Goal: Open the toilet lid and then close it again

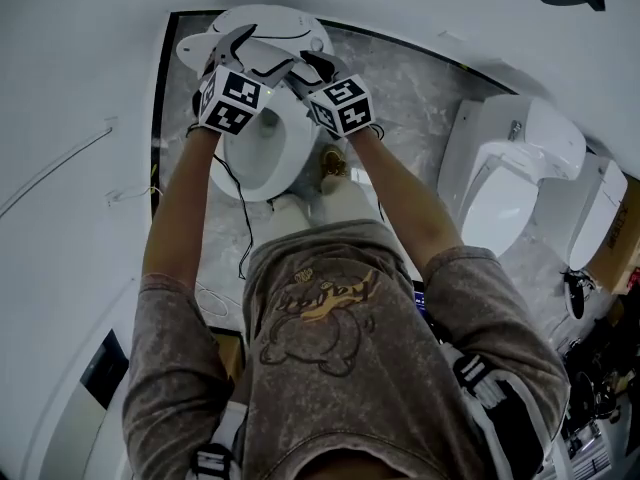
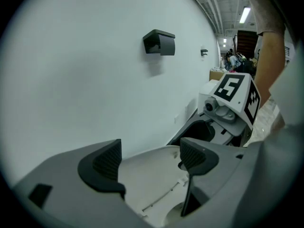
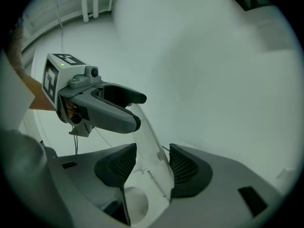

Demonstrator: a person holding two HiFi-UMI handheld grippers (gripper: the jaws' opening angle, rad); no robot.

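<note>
The white toilet point(image 1: 262, 158) stands at the top of the head view, its lid point(image 1: 265, 23) tilted up at the back. Both grippers reach to the lid's top edge. My left gripper point(image 1: 243, 46) is open, its jaws set wide either side of the lid point(image 2: 147, 179), whose white face shows between the pads. My right gripper point(image 1: 305, 63) is beside it. In the right gripper view the thin lid point(image 3: 147, 141) stands edge-on between the jaws of the right gripper point(image 3: 152, 163), close to the right pad and with a gap to the left pad. The left gripper point(image 3: 137, 110) straddles the same edge higher up.
A second white toilet point(image 1: 520, 168) with its lid up stands to the right. A black holder point(image 2: 160, 42) is fixed to the white wall beside the toilet. A thin cable point(image 1: 243, 228) runs over the marble floor point(image 1: 420, 98). A cardboard box point(image 1: 620, 238) is at the far right.
</note>
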